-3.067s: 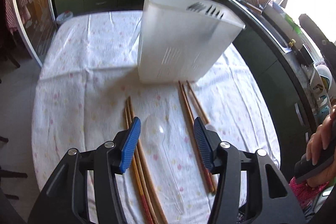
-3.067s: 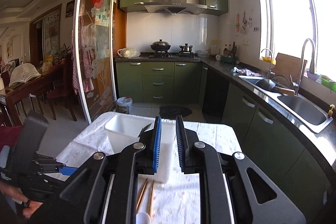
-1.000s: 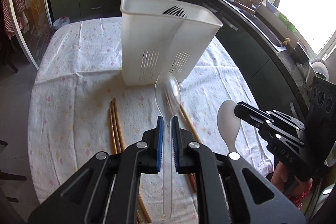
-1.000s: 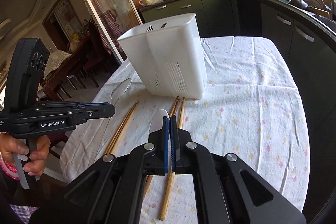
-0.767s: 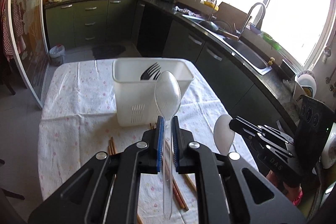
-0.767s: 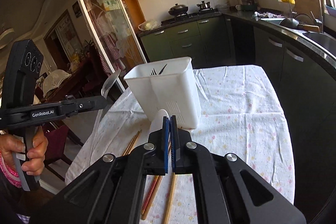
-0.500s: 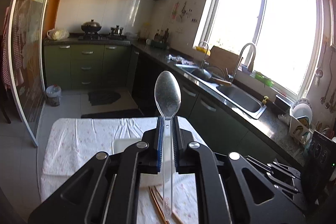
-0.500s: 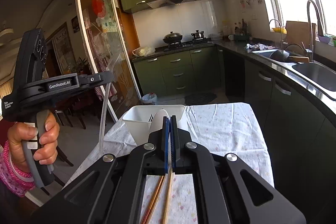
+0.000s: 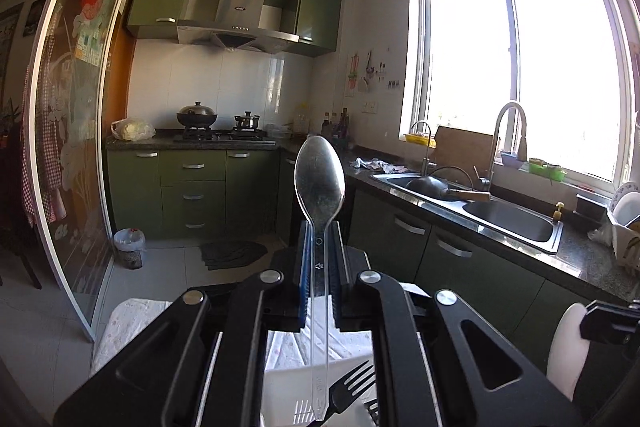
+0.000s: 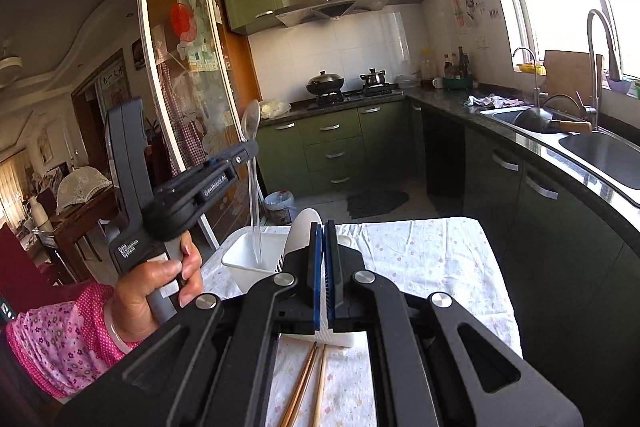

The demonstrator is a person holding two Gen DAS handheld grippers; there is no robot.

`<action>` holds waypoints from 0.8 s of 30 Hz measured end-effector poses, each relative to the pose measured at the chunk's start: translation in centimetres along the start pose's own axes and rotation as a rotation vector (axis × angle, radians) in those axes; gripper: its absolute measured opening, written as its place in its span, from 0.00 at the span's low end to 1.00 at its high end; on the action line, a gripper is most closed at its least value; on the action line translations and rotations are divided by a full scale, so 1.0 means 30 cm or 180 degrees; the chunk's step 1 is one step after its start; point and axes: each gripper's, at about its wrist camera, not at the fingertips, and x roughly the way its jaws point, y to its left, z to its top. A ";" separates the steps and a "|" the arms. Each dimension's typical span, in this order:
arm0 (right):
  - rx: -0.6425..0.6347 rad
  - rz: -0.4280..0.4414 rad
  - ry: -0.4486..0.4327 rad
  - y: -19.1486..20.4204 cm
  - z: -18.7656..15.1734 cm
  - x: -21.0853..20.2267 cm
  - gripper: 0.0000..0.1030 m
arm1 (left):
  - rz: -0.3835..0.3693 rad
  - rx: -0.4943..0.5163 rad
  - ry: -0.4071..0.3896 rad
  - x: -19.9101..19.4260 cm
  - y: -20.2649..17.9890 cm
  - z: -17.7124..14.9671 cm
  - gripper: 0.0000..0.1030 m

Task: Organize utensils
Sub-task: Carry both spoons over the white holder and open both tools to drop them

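Observation:
My left gripper (image 9: pixel 320 227) is shut on a clear plastic spoon (image 9: pixel 319 183), held upright with the bowl up. In the right wrist view the left gripper (image 10: pixel 246 149) holds the spoon (image 10: pixel 253 187) with its handle end dipping into the white utensil caddy (image 10: pixel 244 265). The caddy (image 9: pixel 288 391) holds a black fork (image 9: pixel 350 385). My right gripper (image 10: pixel 322 227) is shut on a white spoon (image 10: pixel 300 231), which also shows in the left wrist view (image 9: pixel 566 343). Wooden chopsticks (image 10: pixel 308 383) lie on the tablecloth in front of the caddy.
The table has a white flowered cloth (image 10: pixel 432 259). Green kitchen cabinets (image 10: pixel 332 151), a counter with a sink (image 10: pixel 600 151) on the right and a glass sliding door (image 10: pixel 180 131) on the left surround it. A small bin (image 9: pixel 129 247) stands on the floor.
Both grippers closed on spoons and lifted them off the table. The left gripper tilted upright and brought the clear spoon's handle down over the caddy.

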 end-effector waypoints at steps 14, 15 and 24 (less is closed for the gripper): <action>-0.0081 -0.0239 -0.0261 0.031 0.123 0.097 0.02 | -0.0089 -0.0176 0.0390 -0.076 0.071 -0.112 0.30; -0.0092 -0.0286 -0.0324 0.033 0.144 0.106 0.02 | -0.0107 -0.0245 0.0418 -0.099 0.084 -0.115 0.30; -0.0331 -0.1071 -0.0900 0.047 0.242 0.293 0.03 | -0.0105 -0.0273 0.0417 -0.349 0.130 -0.188 0.38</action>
